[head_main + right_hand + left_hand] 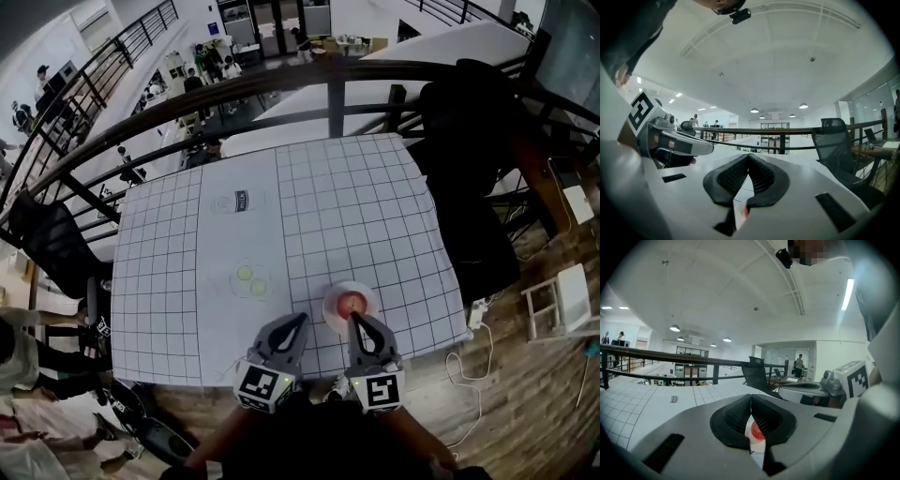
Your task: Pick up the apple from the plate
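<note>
Left tool point(302, 319) and right tool point(354, 319): both clenched, empty, over the tabletop's point(328, 206) near edge. Apple point(349, 302) rests on plate point(330, 311), just ahead of right tool.

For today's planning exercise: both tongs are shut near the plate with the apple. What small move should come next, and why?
Probably open the right tongs. Their tip sits at the near edge of the plate, just short of the apple, but they are shut and empty, so they cannot go round it. The left tongs are shut too and lie further to the side.
</note>
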